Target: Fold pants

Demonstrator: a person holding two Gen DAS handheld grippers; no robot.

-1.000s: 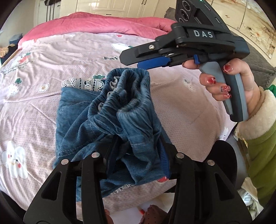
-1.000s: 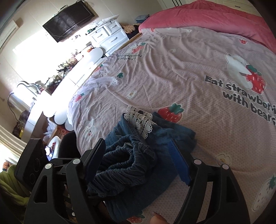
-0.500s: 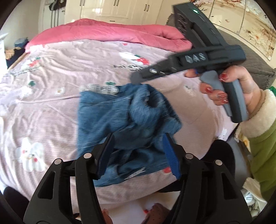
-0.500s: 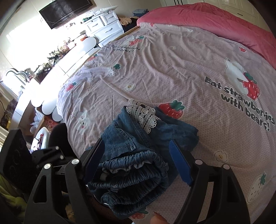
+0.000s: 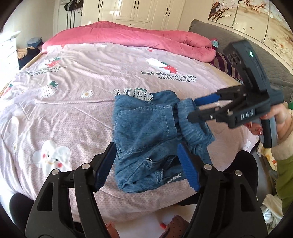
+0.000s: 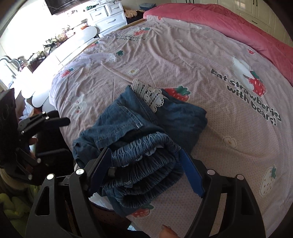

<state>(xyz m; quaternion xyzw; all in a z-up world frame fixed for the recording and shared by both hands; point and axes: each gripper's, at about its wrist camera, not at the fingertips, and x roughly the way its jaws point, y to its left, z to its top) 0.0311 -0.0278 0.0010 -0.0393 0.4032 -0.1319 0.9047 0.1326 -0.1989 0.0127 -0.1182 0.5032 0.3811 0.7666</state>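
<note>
The blue denim pants (image 5: 146, 131) lie folded in a bundle near the bed's front edge, white lace hem (image 5: 134, 92) at the far side. They also show in the right wrist view (image 6: 146, 128), elastic waistband (image 6: 146, 157) nearest. My left gripper (image 5: 146, 166) is open, its jaws on either side of the bundle's near edge, holding nothing. My right gripper (image 6: 146, 170) is open with the waistband between its jaws; in the left wrist view it (image 5: 197, 108) sits at the bundle's right end.
The bed has a pink strawberry-print sheet (image 5: 73, 91) and a rolled pink duvet (image 5: 137, 38) at the far side. A white dresser (image 6: 108, 14) and a cluttered white table (image 6: 55, 51) stand beyond the bed. Shoes (image 5: 175, 227) lie on the floor below the edge.
My left gripper opened, let go of the pants and drew back. The bundle dropped flat onto the bed. My right gripper lowered to the waistband end.
</note>
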